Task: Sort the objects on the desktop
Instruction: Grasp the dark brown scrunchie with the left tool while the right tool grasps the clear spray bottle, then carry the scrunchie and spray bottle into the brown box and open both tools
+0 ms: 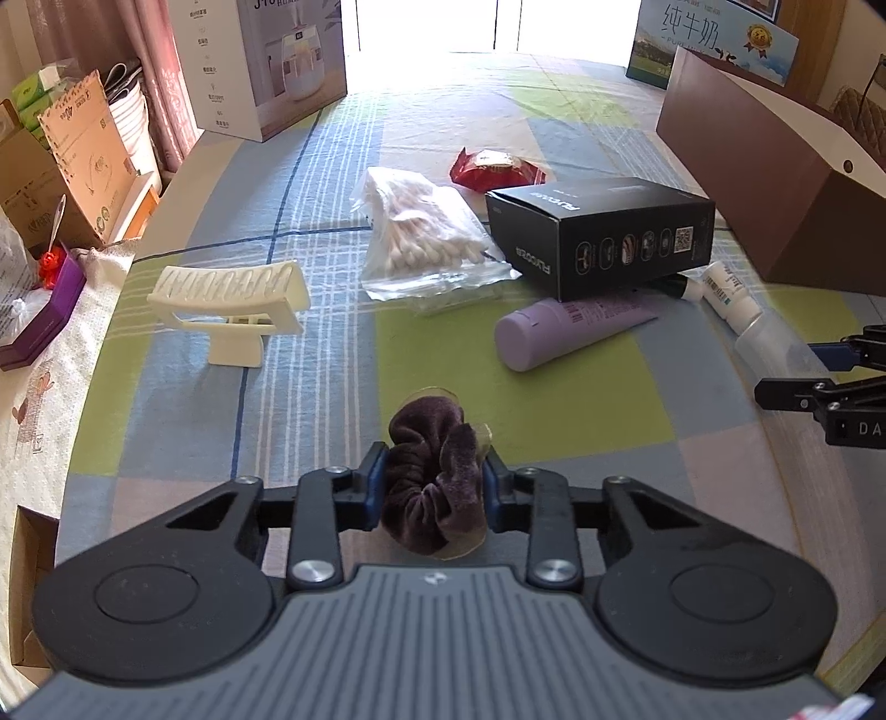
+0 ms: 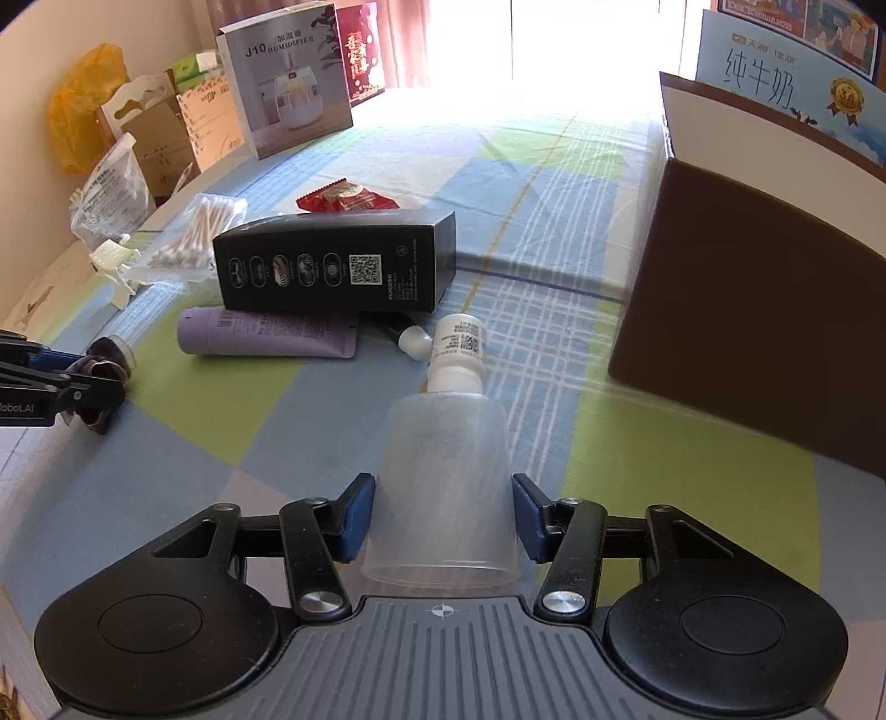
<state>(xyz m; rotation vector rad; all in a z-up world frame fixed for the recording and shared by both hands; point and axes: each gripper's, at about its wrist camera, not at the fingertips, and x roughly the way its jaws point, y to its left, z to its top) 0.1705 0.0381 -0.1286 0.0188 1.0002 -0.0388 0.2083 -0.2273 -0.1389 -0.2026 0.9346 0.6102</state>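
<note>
My left gripper (image 1: 434, 482) is shut on a dark purple velvet scrunchie (image 1: 432, 476) with a clear plastic piece, low over the checked cloth (image 1: 221, 421). From the right wrist view it shows at the left edge (image 2: 102, 379). A white bottle (image 2: 457, 354) lies on the cloth, its clear cap (image 2: 443, 487) pointing at me. My right gripper (image 2: 443, 515) has its blue pads against both sides of that cap. Farther off lie a black box (image 1: 603, 232), a purple tube (image 1: 559, 332), a bag of cotton swabs (image 1: 426, 238) and a red snack packet (image 1: 493, 169).
A cream plastic rack (image 1: 232, 299) stands at the left. A tall brown open box (image 2: 747, 310) fills the right side. A humidifier carton (image 1: 277, 61) and a milk carton (image 1: 714, 39) stand at the back. Boxes and bags crowd the left edge.
</note>
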